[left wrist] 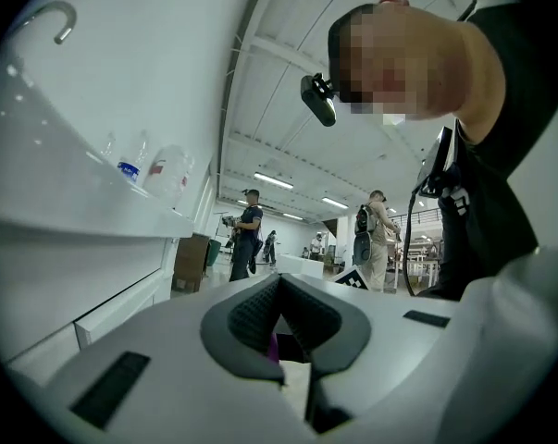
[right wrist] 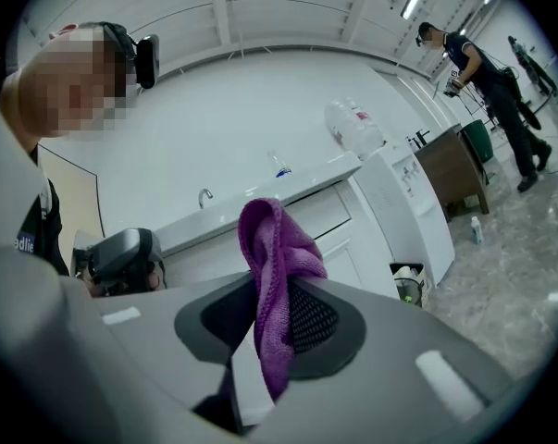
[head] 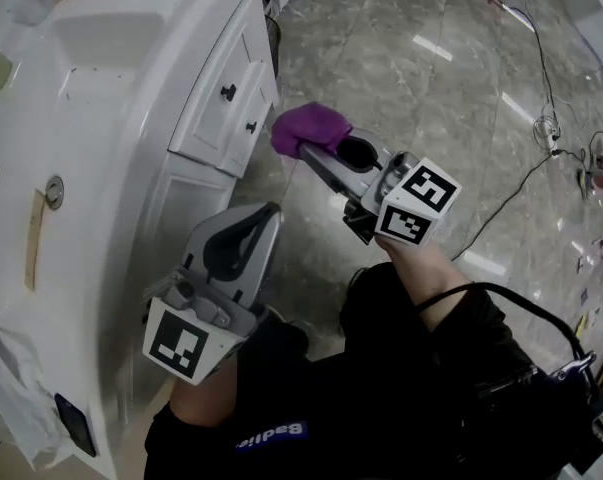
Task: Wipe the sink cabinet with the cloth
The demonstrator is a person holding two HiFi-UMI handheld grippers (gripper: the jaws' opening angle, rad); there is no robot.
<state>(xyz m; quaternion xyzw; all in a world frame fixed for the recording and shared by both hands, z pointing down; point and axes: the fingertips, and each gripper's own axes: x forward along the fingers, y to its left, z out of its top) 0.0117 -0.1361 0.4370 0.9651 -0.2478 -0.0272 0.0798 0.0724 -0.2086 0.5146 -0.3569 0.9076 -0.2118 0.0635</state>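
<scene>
Preparing to wipe: pinching cloth (head: 309,128) in right gripper (head: 319,154), clear of sink cabinet (head: 171,218) at nine o'clock; holding left gripper (head: 265,214) pressed together; likely needing contact next.

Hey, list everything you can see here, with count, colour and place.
cloth: one, purple, in the right gripper
sink cabinet: one, white, at the left
drawer knobs: two, black, on the cabinet front
bottles: at least two, clear, on top of the cabinet
cables: several, black, on the grey floor
left gripper: one, grey, shut, empty, beside the cabinet
right gripper: one, grey, shut on the cloth
</scene>
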